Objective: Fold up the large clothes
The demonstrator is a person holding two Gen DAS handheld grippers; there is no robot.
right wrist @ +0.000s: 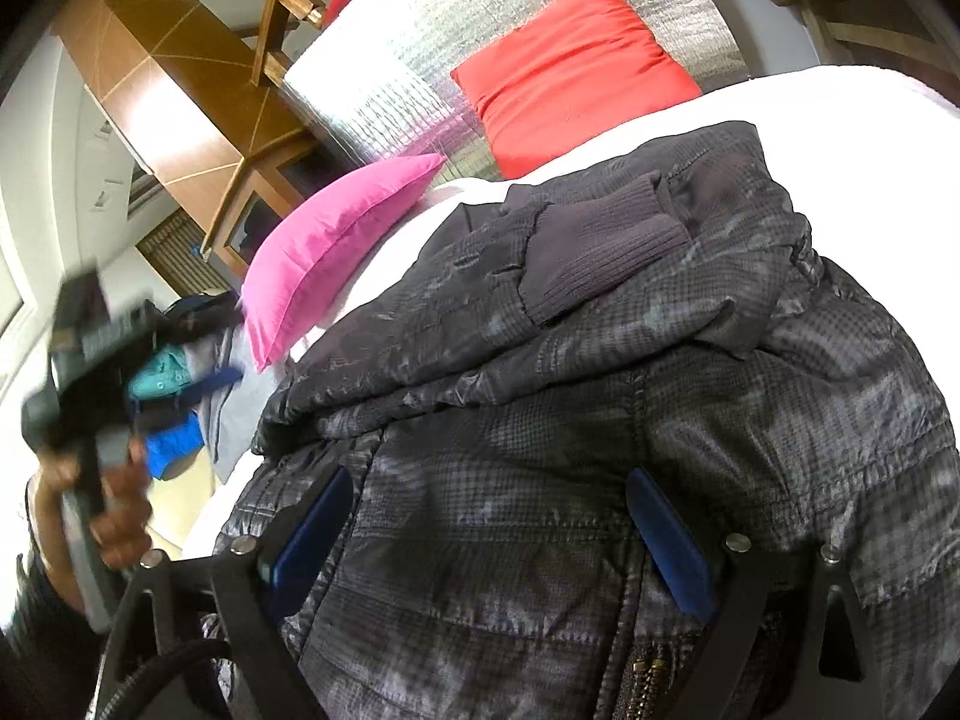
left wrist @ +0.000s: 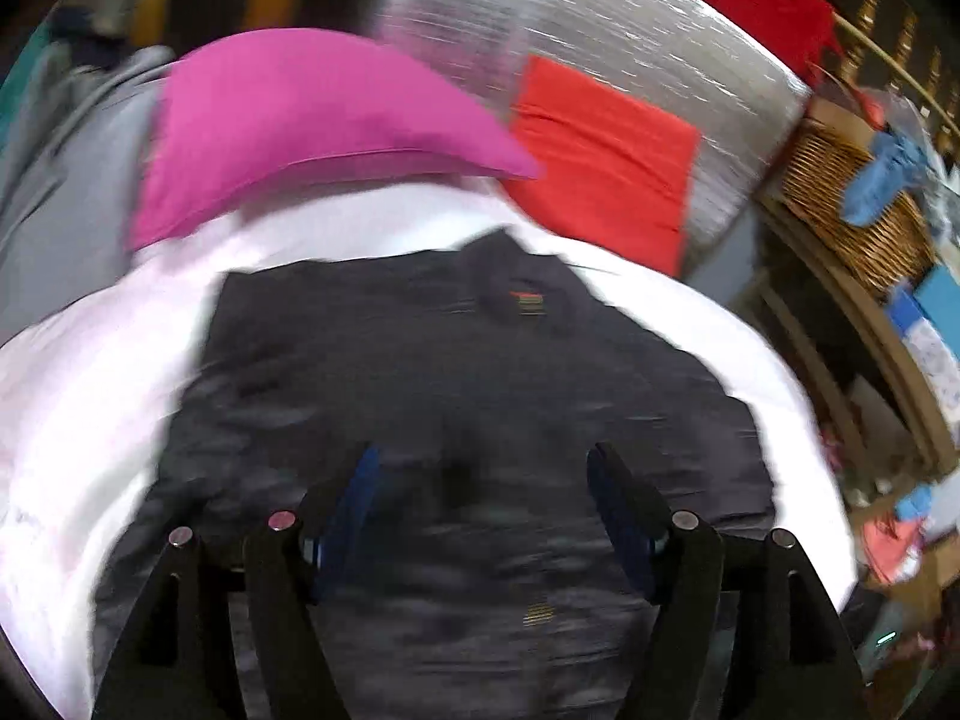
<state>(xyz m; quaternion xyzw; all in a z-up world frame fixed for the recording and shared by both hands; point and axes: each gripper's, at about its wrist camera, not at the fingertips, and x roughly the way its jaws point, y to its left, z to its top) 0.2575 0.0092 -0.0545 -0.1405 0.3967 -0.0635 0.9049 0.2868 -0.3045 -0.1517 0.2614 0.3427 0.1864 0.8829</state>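
A dark quilted jacket (right wrist: 600,390) lies spread on a bed covered with a white sheet (right wrist: 840,96). One sleeve, with its ribbed cuff (right wrist: 600,252), is laid across the body, and a zipper (right wrist: 645,675) shows at the near edge. In the left wrist view, which is blurred, the same jacket (left wrist: 456,396) stretches away from the camera toward the pillows, so its long axis runs roughly along the line both claws point.

The right claw (right wrist: 486,540) is low over the jacket's near part, its blue pads apart with fabric showing between them; whether the pads touch the cloth I cannot tell, but they are not clamped on it. The left claw (left wrist: 480,510) also stands apart, above the jacket with nothing between its fingers. From the right wrist view, the hand (right wrist: 114,498) carrying the left claw is off to the jacket's left edge, so the right claw looks nearer to the cloth.

Beyond the jacket sit a pink pillow (right wrist: 336,252) and a red pillow (right wrist: 570,72) against a silvery quilted headboard (right wrist: 408,60). A wicker basket (left wrist: 852,204) stands beside the bed, and other clothes are heaped to the left (right wrist: 174,396).
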